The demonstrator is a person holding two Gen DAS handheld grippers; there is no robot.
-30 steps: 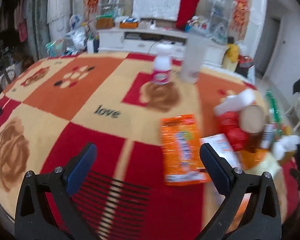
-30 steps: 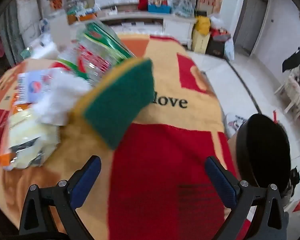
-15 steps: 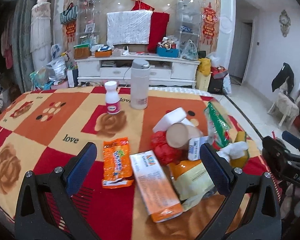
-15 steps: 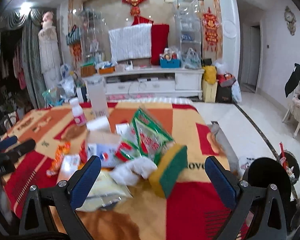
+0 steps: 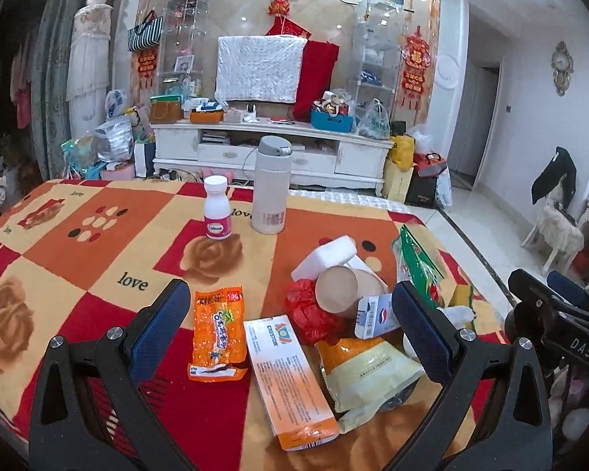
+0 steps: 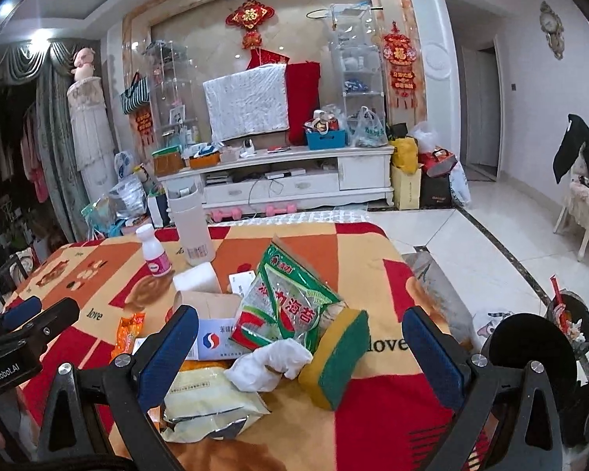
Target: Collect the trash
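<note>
Nothing looks collected yet — the trash pile (image 5: 357,325) lies heaped on the blanket-covered table (image 5: 98,235). The left gripper (image 5: 290,333) and right gripper (image 6: 300,347) both hover above it — jaws wide, empty.

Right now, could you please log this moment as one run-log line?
task: collect trash | left tongs: open, empty | right tongs: open, empty | trash pile: on table, untouched | bin: not seen
</note>
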